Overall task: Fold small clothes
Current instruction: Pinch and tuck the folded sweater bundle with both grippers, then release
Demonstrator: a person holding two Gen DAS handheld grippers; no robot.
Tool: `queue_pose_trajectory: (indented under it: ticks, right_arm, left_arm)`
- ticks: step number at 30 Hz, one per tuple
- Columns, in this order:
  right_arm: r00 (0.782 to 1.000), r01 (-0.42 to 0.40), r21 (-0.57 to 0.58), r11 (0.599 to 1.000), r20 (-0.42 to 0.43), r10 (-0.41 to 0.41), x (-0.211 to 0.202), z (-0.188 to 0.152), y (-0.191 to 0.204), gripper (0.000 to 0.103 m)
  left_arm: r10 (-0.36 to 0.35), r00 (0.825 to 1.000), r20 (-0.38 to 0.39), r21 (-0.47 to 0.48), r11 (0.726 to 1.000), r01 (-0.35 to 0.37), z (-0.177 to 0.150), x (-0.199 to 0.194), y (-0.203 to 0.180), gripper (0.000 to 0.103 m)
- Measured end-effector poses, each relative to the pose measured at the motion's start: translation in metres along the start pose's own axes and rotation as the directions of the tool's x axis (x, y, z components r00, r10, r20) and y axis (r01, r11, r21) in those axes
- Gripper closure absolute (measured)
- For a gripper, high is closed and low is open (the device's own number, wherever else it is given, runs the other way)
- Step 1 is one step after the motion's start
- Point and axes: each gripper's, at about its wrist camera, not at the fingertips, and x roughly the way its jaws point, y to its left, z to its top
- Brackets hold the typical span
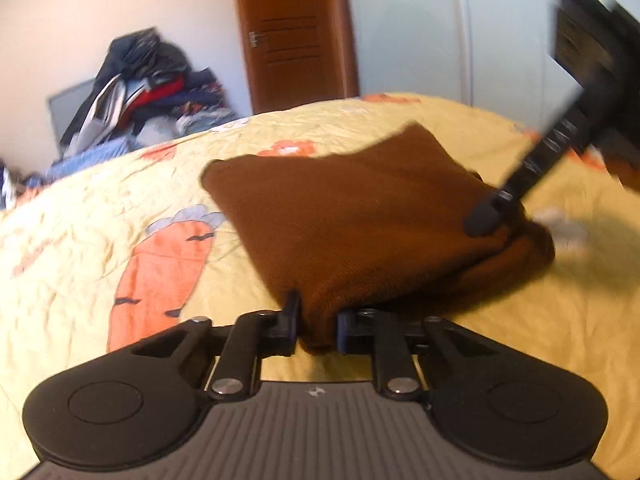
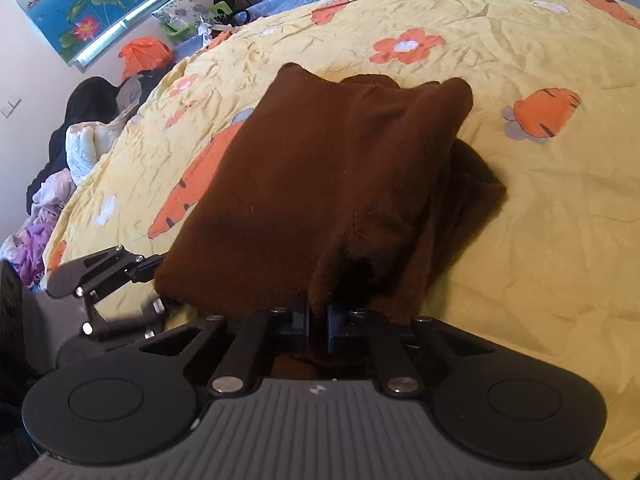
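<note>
Between your left gripper (image 1: 316,326) jaws: one near corner of the brown garment (image 1: 360,216), pinched, jaws almost fully closed on a thin bunch of fleece. Between your right gripper (image 2: 318,326) jaws: a second bunch of the same garment's near edge, jaws likewise nearly shut on it. Item held: one brown garment, already doubled over, lying on the yellow carrot-print bedspread (image 1: 100,240) and running away from both sets of jaws. Just beyond the right jaws: a loose lower layer spilling out to the right, not aligned with the top panel. Risk one: each grip looks to hold only a small tuck of cloth; if you pull hard or apart, a corner could slip free and the fold would fall open. Risk two: you may have caught only the top layer, so that lifting would drag the under layer out of line and leave a crooked fold. Risk three: both grippers sit near each other on one edge; crossing them could knock one against the other. Farther out, well apart from the jaws: a heap of other clothes (image 1: 148,84) beyond the bed edge, and a wooden door (image 1: 296,32); no hazard judged there.
</note>
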Motion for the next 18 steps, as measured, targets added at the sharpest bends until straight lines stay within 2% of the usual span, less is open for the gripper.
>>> queue_pose_trajectory:
  ticks: [3,5,7,9,11,12,13,14,15,16,17,18]
  right_arm:
    - [0.999,-0.035,0.034,0.999,0.041,0.034,-0.02,-0.014,0.0,0.09]
    - [1.0,-0.023,0.079,0.997,-0.008,0.024,-0.005,-0.028,-0.008,0.09]
    - [0.998,-0.064,0.094,0.994,0.013,0.063,-0.002,-0.034,-0.008,0.089]
    - [0.998,-0.07,0.097,0.993,0.009,0.07,-0.01,-0.025,-0.005,0.077]
    - [0.993,-0.093,0.079,0.993,0.073,0.087,-0.028,-0.013,-0.006,0.038]
    - [0.989,-0.086,0.076,0.993,0.127,0.076,-0.039,-0.005,-0.009,0.03]
    - [0.983,-0.076,0.086,0.993,0.173,0.06,-0.046,0.005,-0.014,0.024]
    - [0.977,-0.069,0.109,0.992,0.21,0.045,-0.051,0.015,-0.021,0.024]
    - [0.971,-0.06,0.135,0.989,0.239,0.026,-0.051,0.026,-0.03,0.024]
    - [0.968,-0.04,0.165,0.986,0.252,-0.003,-0.046,0.037,-0.039,0.024]
    - [0.969,-0.01,0.205,0.979,0.245,-0.042,-0.038,0.047,-0.048,0.024]
    - [0.97,0.014,0.25,0.968,0.233,-0.075,-0.028,0.056,-0.058,0.024]
  left_arm:
    - [-0.041,0.999,-0.018,-0.07,0.997,0.04,0.001,-0.005,0.019,0.089]
    - [-0.067,0.995,-0.079,-0.113,0.992,0.057,-0.006,0.004,0.023,0.089]
    - [-0.082,0.993,-0.088,-0.123,0.99,0.071,-0.009,0.002,0.024,0.087]
    - [-0.133,0.985,-0.107,-0.153,0.981,0.116,-0.005,-0.005,0.032,0.086]
    - [-0.171,0.981,-0.093,-0.164,0.974,0.155,-0.006,-0.018,0.042,0.084]
    - [-0.172,0.982,-0.082,-0.156,0.975,0.158,-0.007,-0.025,0.044,0.082]
    - [-0.166,0.984,-0.068,-0.152,0.976,0.154,-0.008,-0.029,0.047,0.075]
    - [-0.155,0.986,-0.056,-0.153,0.978,0.145,-0.009,-0.032,0.047,0.064]
    - [-0.148,0.988,-0.042,-0.156,0.978,0.14,-0.007,-0.033,0.048,0.057]
    - [-0.141,0.99,-0.026,-0.159,0.978,0.135,-0.005,-0.033,0.047,0.044]
    - [-0.127,0.992,-0.01,-0.159,0.98,0.123,-0.002,-0.031,0.046,0.039]
    - [-0.119,0.993,0.004,-0.157,0.98,0.118,0.003,-0.027,0.045,0.039]
